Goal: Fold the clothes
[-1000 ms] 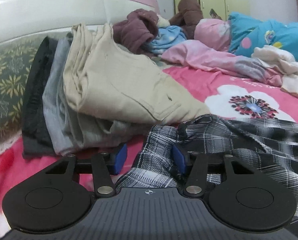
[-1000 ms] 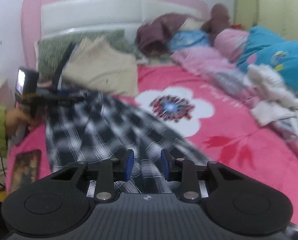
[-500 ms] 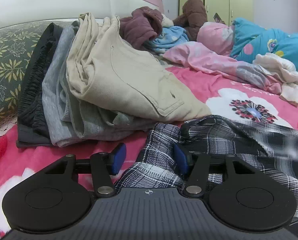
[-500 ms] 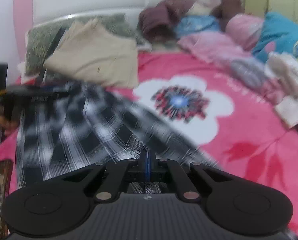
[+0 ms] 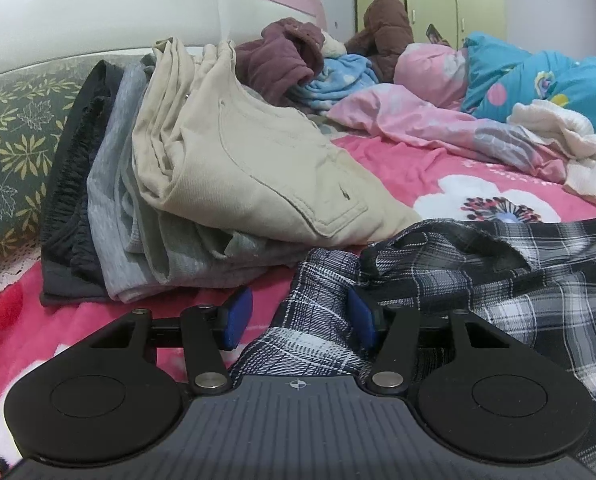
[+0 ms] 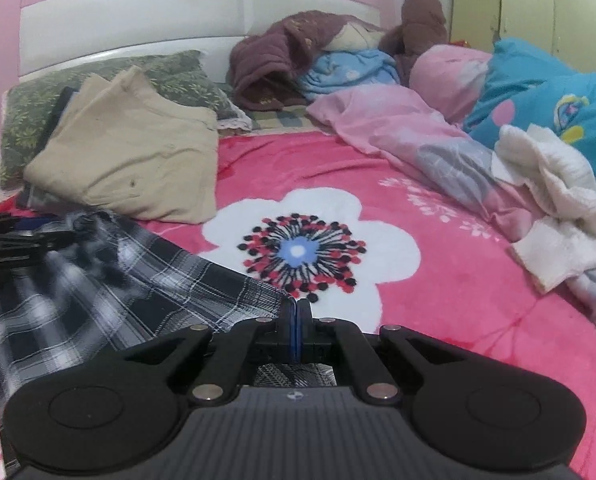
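A black-and-white plaid garment lies spread on the pink bedspread, running from my left gripper to my right one. My left gripper rests low on the bed, open. A bunched plaid edge sits between its blue pads, against the right pad, with a gap of pink bed at the left pad. In the right wrist view the plaid garment stretches left and looks blurred. My right gripper is shut on its near right edge, and plaid cloth shows under the fingers. The left tool's black frame is at the left edge.
A leaning stack of folded clothes, beige trousers over grey and dark pieces, rests against a green leaf-print pillow. Unfolded clothes are heaped behind: maroon, pink, a white towel. The bedspread's white flower lies ahead.
My right gripper closed its jaws on the plaid cloth and moved to the right, toward the flower, drawing the cloth with it. The left gripper kept its place and opening.
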Tool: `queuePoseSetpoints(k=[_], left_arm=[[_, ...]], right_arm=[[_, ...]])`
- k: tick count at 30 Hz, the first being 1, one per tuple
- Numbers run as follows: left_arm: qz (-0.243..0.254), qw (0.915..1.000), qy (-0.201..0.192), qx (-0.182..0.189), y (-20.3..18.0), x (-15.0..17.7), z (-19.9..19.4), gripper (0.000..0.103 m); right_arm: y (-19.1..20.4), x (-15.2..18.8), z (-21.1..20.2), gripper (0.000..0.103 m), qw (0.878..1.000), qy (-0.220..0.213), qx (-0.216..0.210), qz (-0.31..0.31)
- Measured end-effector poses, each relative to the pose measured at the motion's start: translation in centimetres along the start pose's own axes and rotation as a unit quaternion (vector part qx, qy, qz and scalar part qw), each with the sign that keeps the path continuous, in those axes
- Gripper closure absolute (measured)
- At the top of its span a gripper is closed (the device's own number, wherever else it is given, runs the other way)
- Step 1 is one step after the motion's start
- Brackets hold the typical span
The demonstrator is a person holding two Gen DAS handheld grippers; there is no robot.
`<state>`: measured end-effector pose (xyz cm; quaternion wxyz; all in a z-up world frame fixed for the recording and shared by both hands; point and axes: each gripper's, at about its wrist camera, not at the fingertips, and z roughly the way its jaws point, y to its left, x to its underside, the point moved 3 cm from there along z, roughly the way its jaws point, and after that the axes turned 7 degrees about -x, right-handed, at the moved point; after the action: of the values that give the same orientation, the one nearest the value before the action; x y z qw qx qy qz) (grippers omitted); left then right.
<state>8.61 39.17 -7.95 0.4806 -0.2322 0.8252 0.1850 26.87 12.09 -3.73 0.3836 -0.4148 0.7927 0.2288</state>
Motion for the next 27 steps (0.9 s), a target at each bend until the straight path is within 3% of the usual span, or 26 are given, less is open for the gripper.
queuePoseSetpoints(k=[6,12,19,22,24,25,26,27], left_arm=[[0.005,1.0000,-0.004,-0.002,-0.1,-0.1,-0.1,0.049],[0.046,0.9978,-0.045,-0.017,-1.2,-1.1,-1.3,0.049],[0.069,0.9970,-0.023,-0.028,-2.2,-1.2,0.2,0.049],[0.066,0.9974,-0.013,-0.026,-2.1,-1.4,0.1,0.043],[0.060,0.9979,-0.006,-0.023,-1.8,-1.7,-0.3,0.041],[0.056,0.9982,-0.003,-0.022,-1.7,-1.9,-0.6,0.040],[0.052,0.9984,0.000,-0.021,-1.6,-2.1,-0.9,0.038],[0.047,0.9986,-0.001,-0.023,-1.4,-2.3,-1.5,0.037]], right_arm=[[-1.1,1.7,2.2,0.103,1.000,0.016,0.000,0.027],[-1.4,2.2,1.9,0.103,0.999,0.006,-0.005,0.048],[-2.1,3.0,2.8,0.103,0.997,0.017,-0.016,0.074],[-2.3,3.0,2.7,0.099,0.996,0.020,-0.024,0.083],[-2.6,2.6,1.5,0.084,0.995,0.016,-0.026,0.095],[-2.8,2.4,0.8,0.063,0.995,0.014,-0.021,0.101],[-3.0,2.2,-0.1,0.054,0.994,0.011,-0.017,0.104],[-3.2,2.1,-1.1,0.054,0.994,0.008,-0.013,0.105]])
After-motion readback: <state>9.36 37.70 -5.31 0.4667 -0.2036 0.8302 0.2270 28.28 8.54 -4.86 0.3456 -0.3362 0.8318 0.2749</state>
